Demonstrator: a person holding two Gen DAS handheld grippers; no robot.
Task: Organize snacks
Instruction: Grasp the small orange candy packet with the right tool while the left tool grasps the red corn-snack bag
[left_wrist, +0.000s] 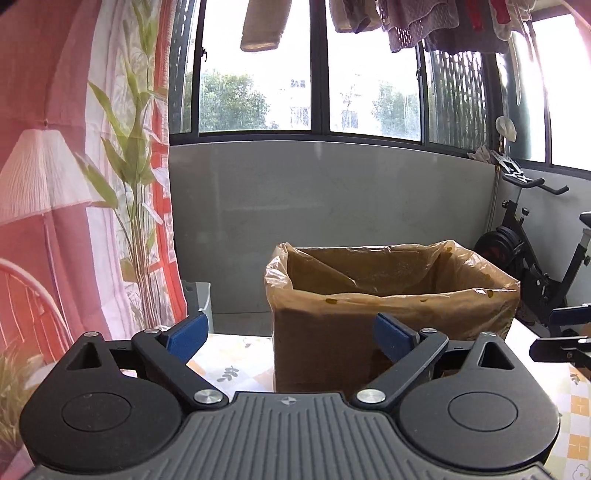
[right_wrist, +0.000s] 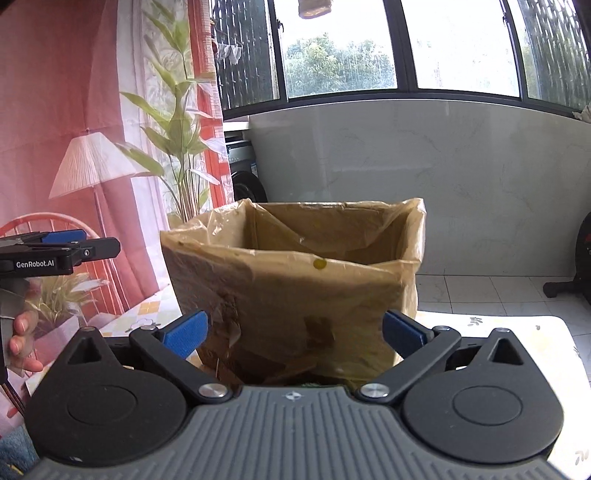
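A cardboard box (left_wrist: 388, 325) lined with a yellowish plastic bag stands on the table, open at the top; its inside bottom is hidden. My left gripper (left_wrist: 291, 332) is open just in front of the box, nothing between its blue pads (left_wrist: 188, 338). In the right wrist view the box (right_wrist: 295, 280) fills the middle, and my right gripper (right_wrist: 294, 332) is open close before it, holding nothing. The right gripper's tips (left_wrist: 565, 332) show at the right edge of the left wrist view. The left gripper (right_wrist: 62, 251) shows at the left, held by a hand (right_wrist: 24, 339). No snack is in view.
The table (left_wrist: 229, 369) has a pale patterned cloth (right_wrist: 498, 321). A printed pink curtain (left_wrist: 55, 184) hangs to the left. An exercise bike (left_wrist: 535, 258) stands at the right, a small grey bin (left_wrist: 199, 295) by the wall, a washing machine (right_wrist: 243, 177) behind.
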